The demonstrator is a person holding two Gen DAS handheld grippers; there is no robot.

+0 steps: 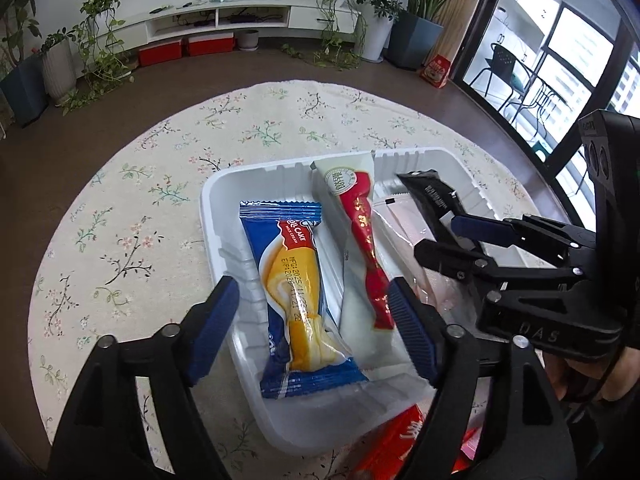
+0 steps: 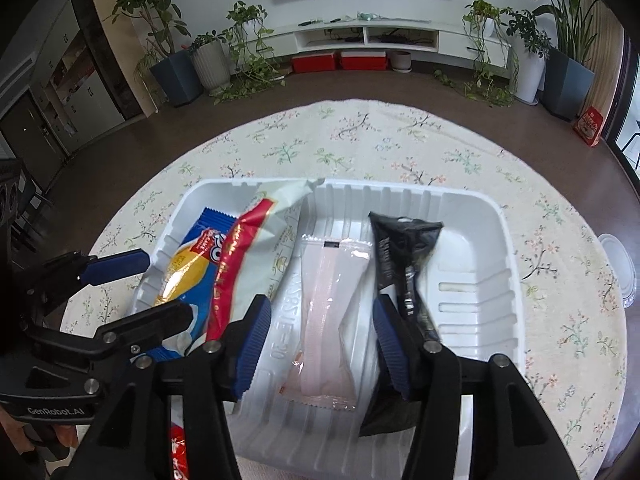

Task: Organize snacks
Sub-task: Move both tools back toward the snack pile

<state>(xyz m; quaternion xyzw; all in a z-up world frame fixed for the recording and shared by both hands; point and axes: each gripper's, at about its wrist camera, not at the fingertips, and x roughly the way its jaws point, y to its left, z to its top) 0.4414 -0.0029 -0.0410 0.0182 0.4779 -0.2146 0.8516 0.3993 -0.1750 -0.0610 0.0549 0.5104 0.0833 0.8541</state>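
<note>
- My left gripper points steeply down, its 2 jaws spread wide, pads gripping nothing.
- My right gripper tilts down alongside, jaws parted, pads pressing nothing.
</note>
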